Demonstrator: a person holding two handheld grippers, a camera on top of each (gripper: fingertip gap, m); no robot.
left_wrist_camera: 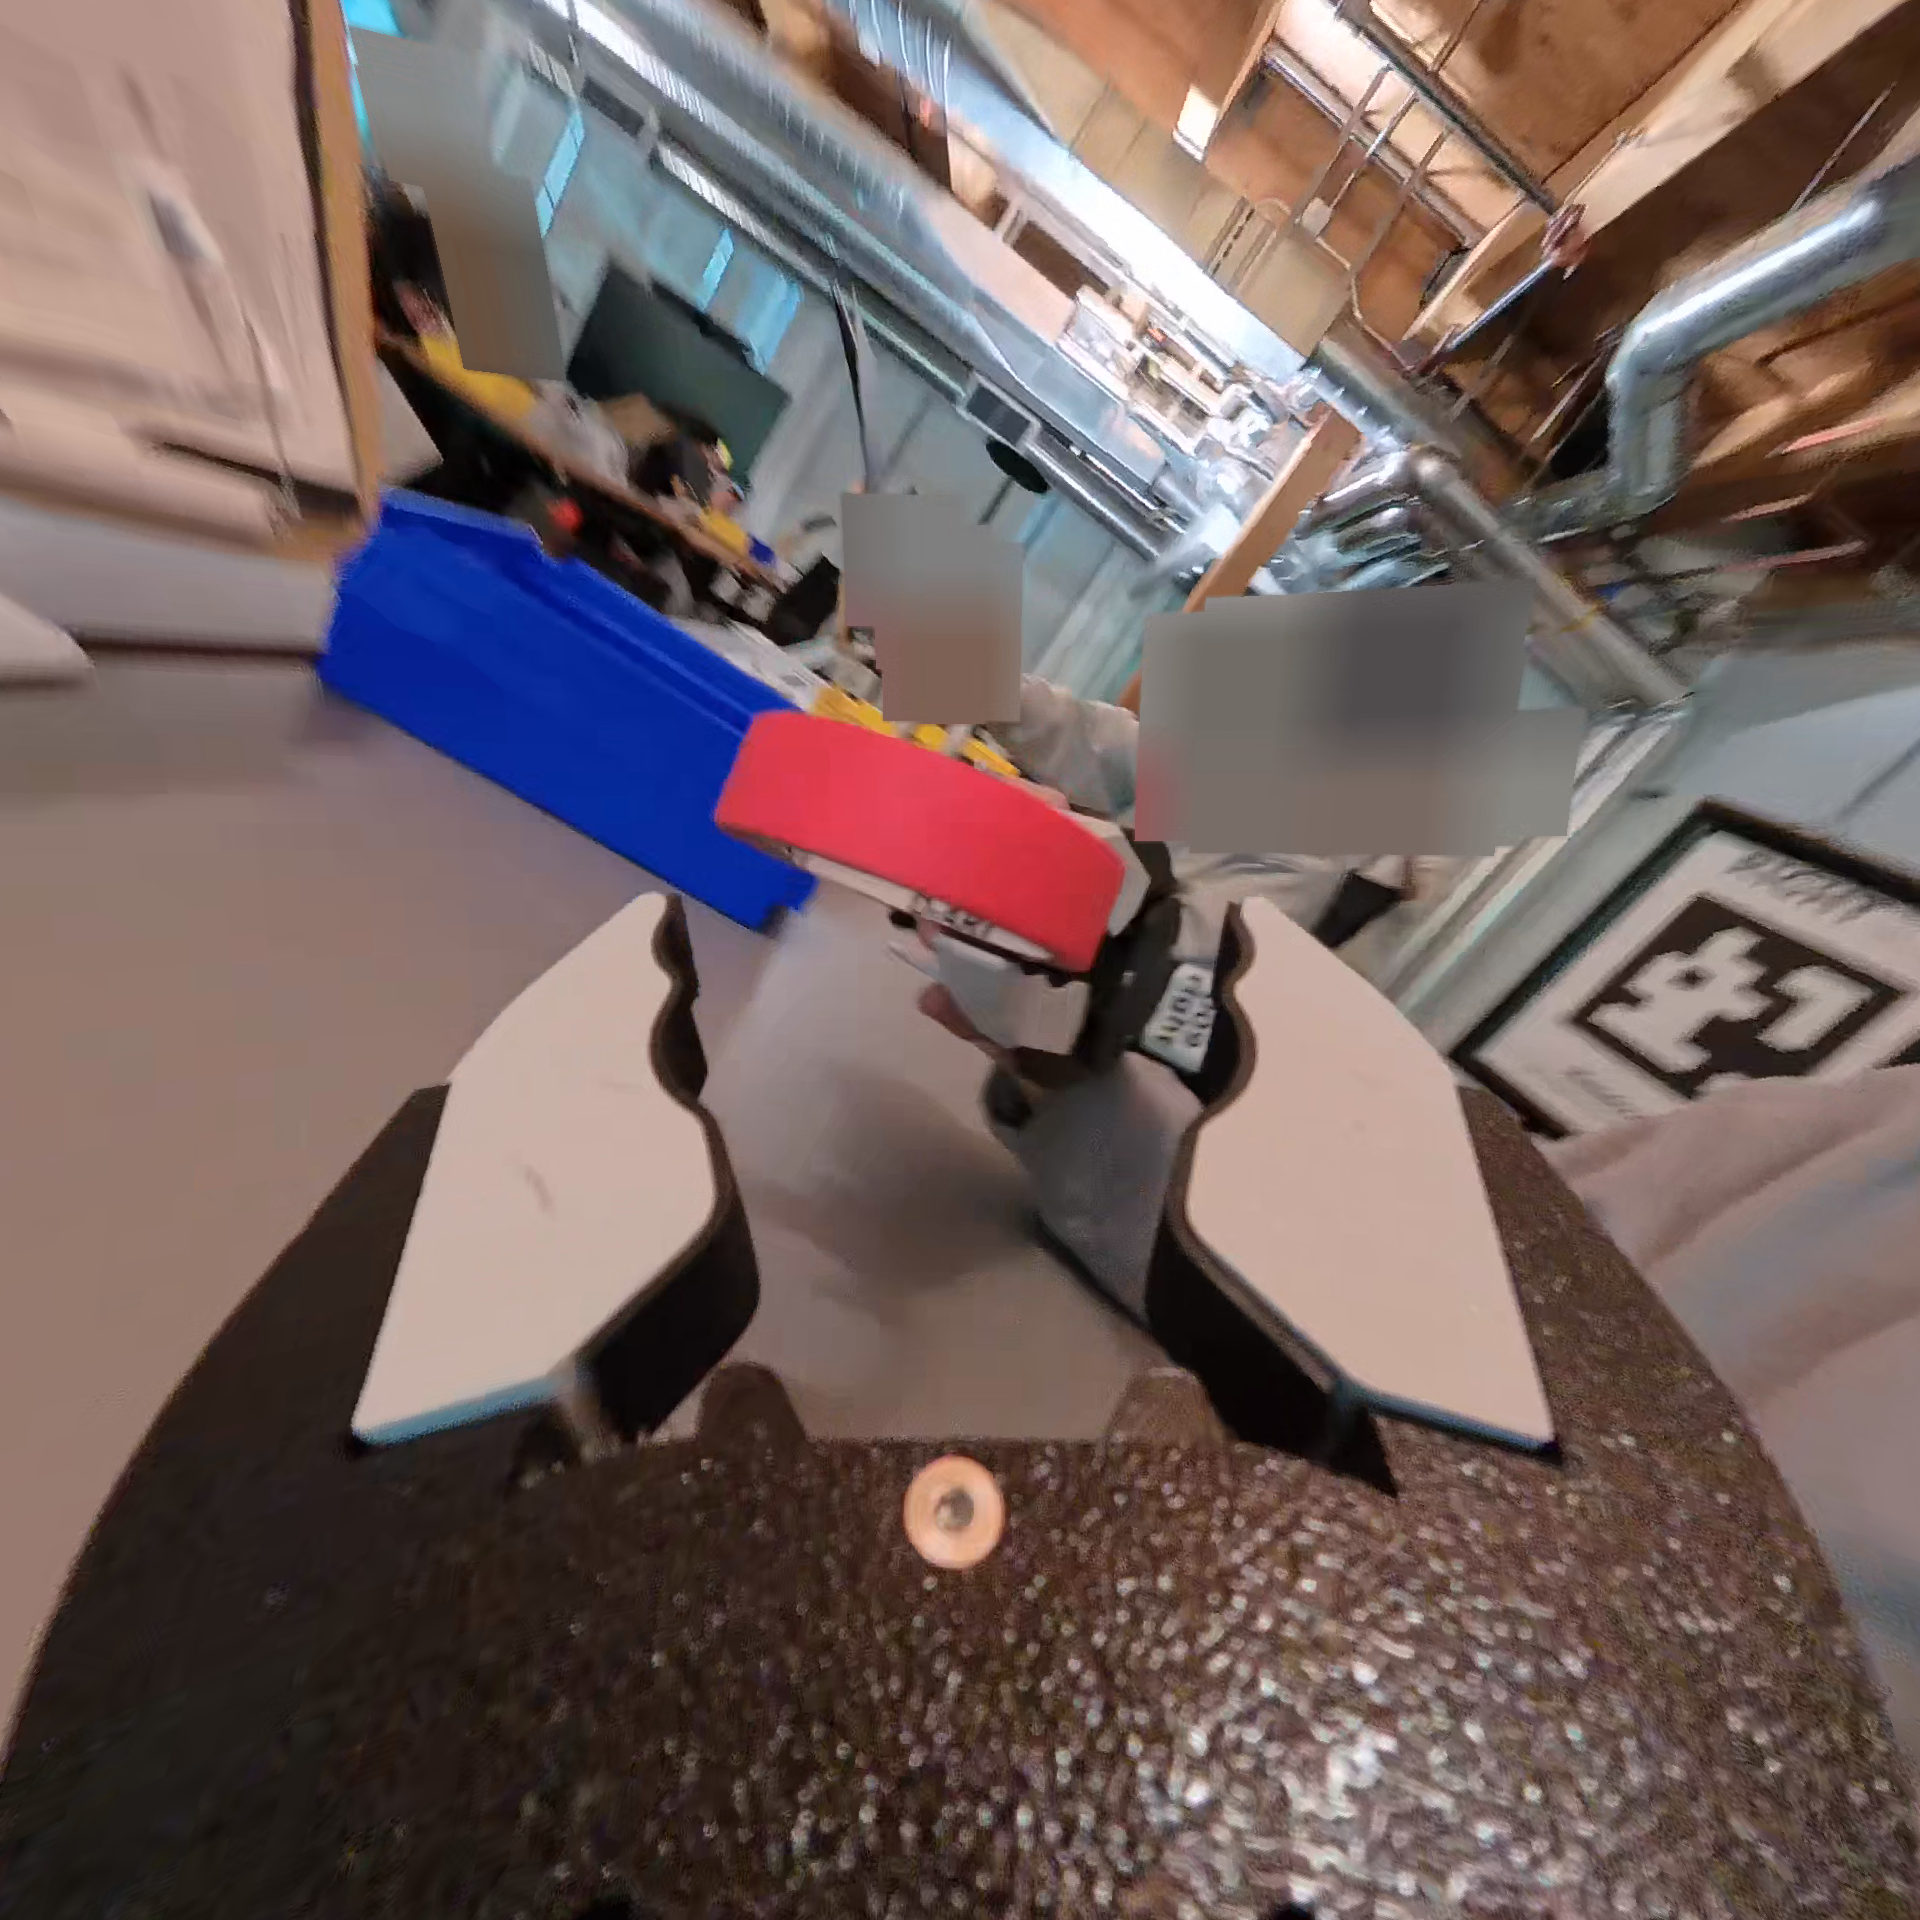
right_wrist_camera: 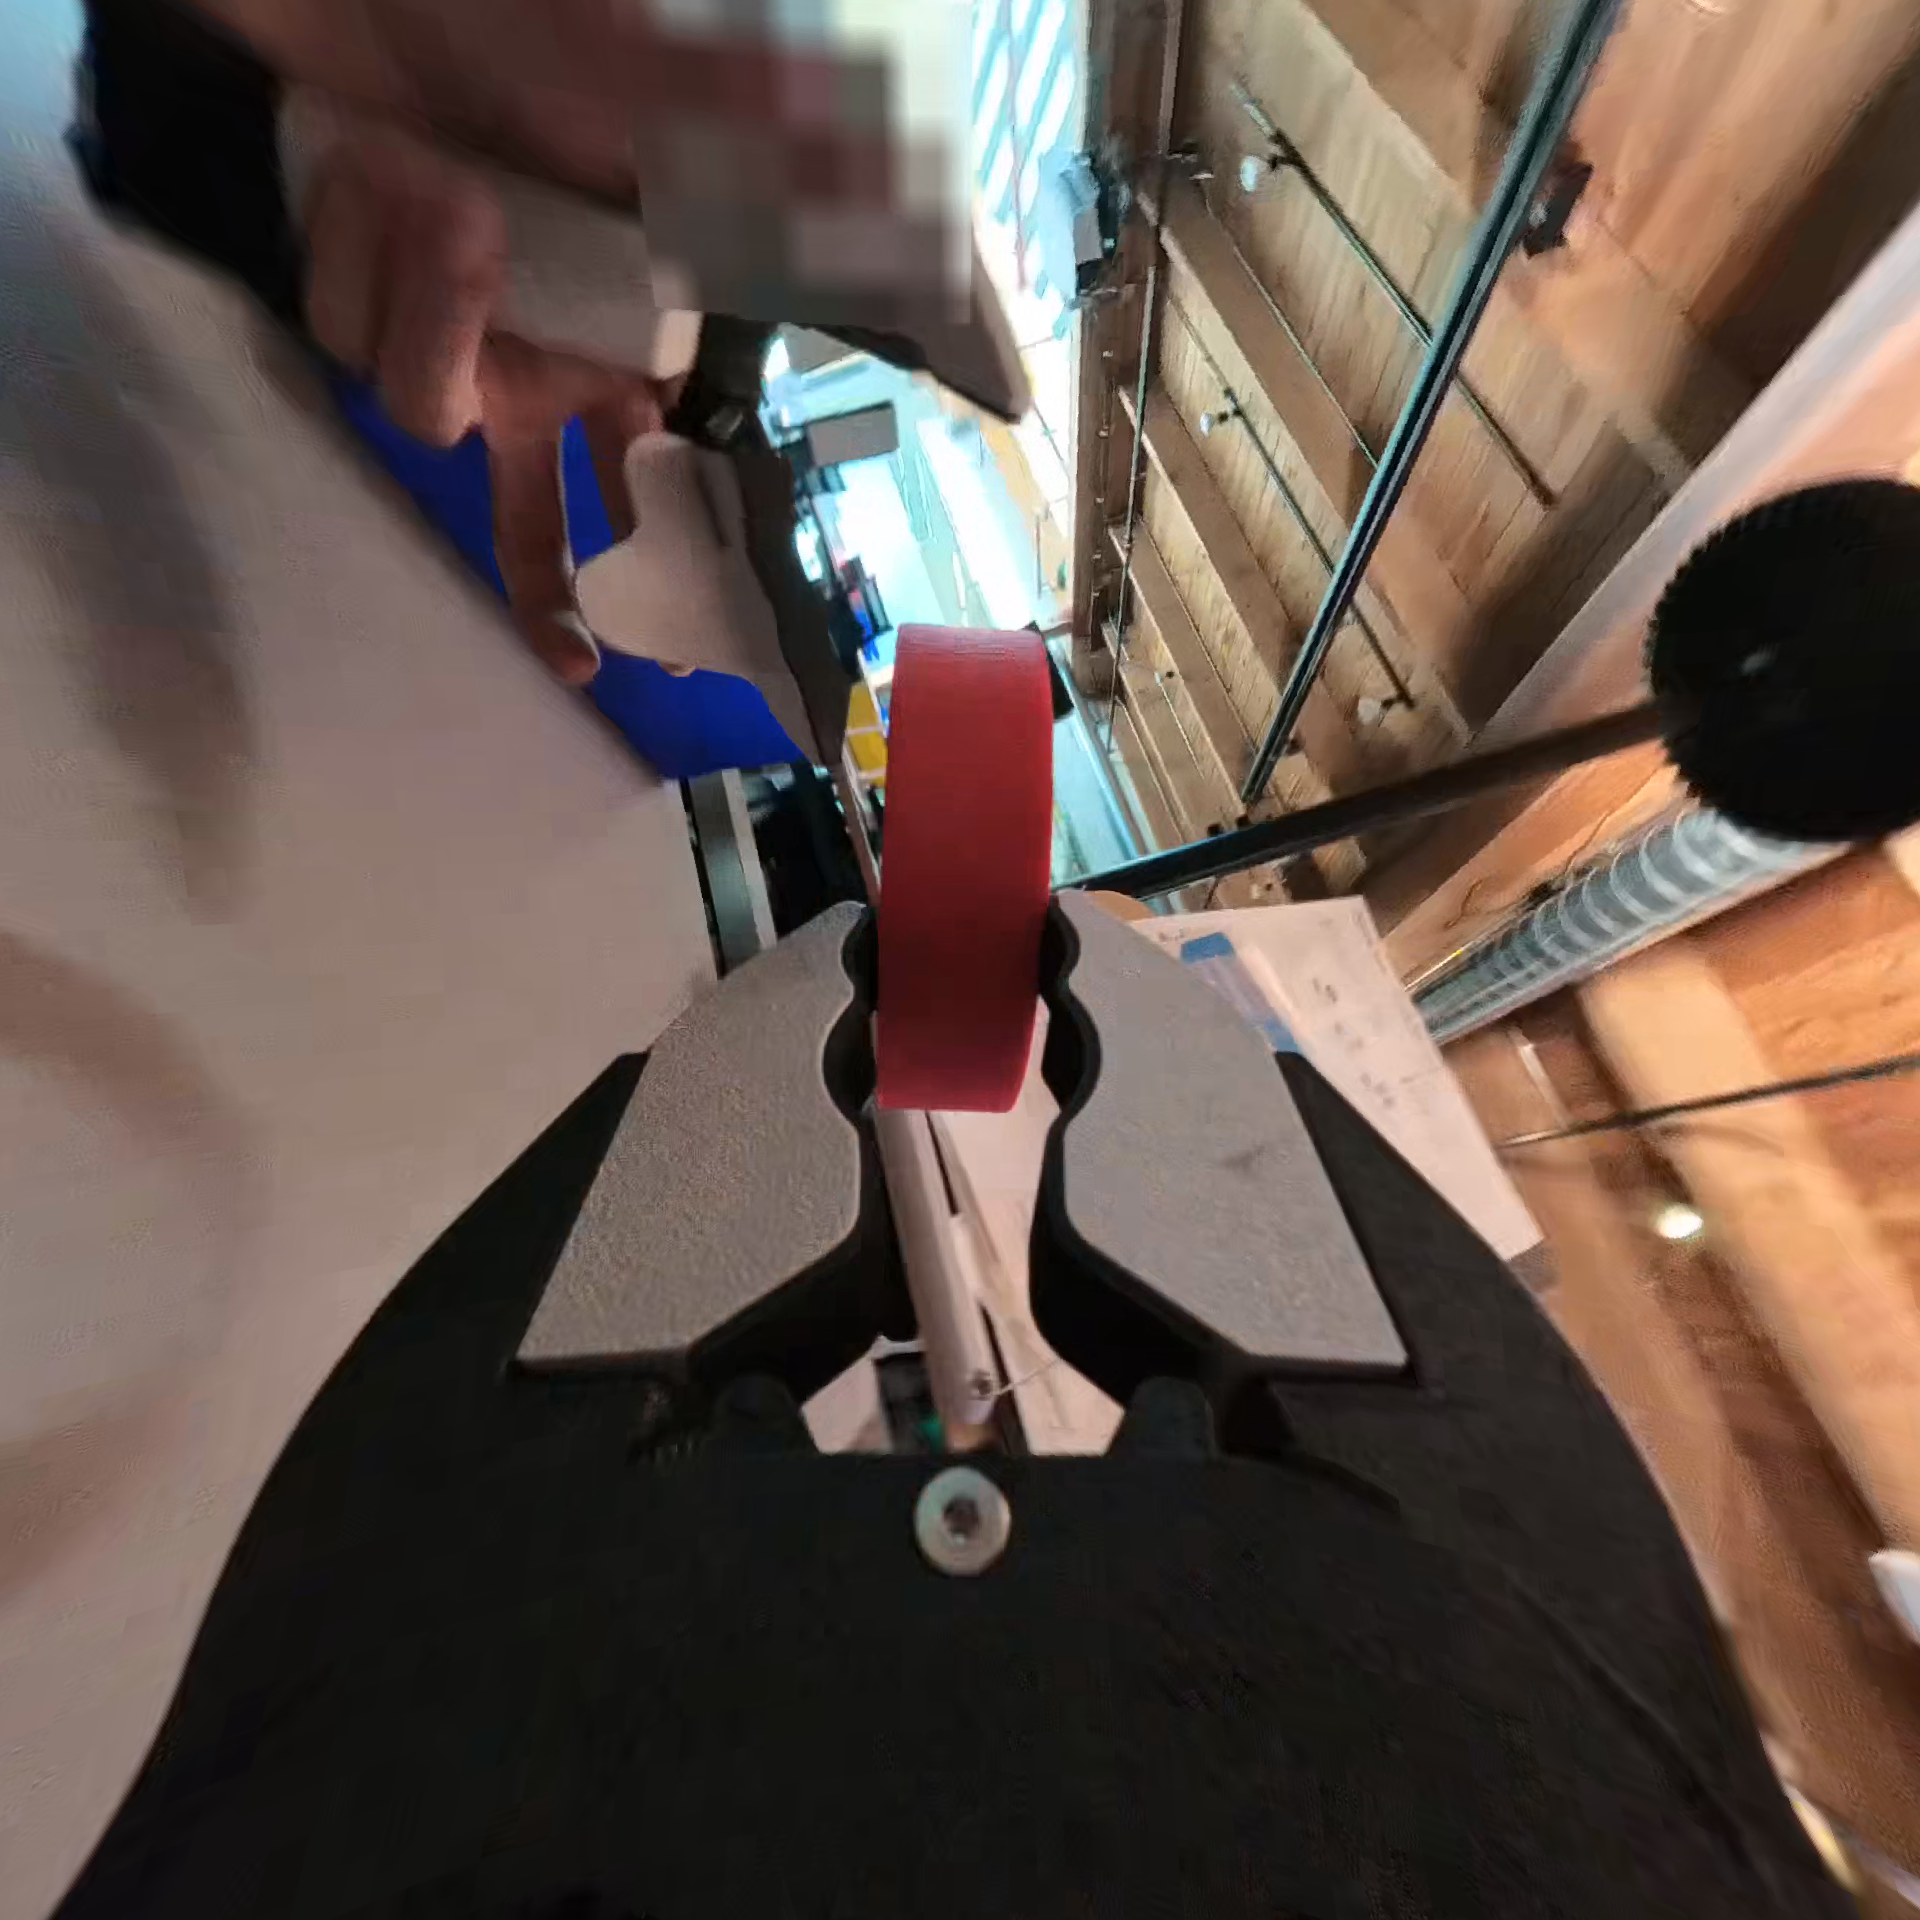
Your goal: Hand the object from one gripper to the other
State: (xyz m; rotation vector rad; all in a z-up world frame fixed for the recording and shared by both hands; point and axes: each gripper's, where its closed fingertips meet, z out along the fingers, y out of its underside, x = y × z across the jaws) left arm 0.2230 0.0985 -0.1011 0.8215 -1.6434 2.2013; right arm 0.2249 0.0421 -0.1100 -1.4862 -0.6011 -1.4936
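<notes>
**Red tape roll held by the right hand-held gripper, left one spread wide**

Left wrist view, left to right. We note a grey counter point(left_wrist_camera: 208, 935) with a blue bin point(left_wrist_camera: 540, 686) sitting on it at left centre. Just right of the bin, and overlapping it in our line of sight, is the red tape roll point(left_wrist_camera: 925, 831), lifted above the counter and lying near flat with its band facing us. The right hand-held gripper point(left_wrist_camera: 1081, 956) clamps its far right edge. In the foreground our left hand-held gripper point(left_wrist_camera: 956, 935) stands released: its 2 white fingers point(left_wrist_camera: 561, 1174) are wide apart, with nothing between them. The roll lies beyond their tips, apart from them. At far right a black-and-white marker board point(left_wrist_camera: 1725, 987) leans in a frame.

Right wrist view, left to right. At upper left we see a hand point(right_wrist_camera: 457, 343) and the left hand-held gripper point(right_wrist_camera: 675, 582), blurred, off the roll. At centre the right hand-held gripper point(right_wrist_camera: 961, 997) is clenched on the red tape roll point(right_wrist_camera: 966, 862), standing edge-on, gripped across its width. At right, a black round knob point(right_wrist_camera: 1787, 665).
</notes>
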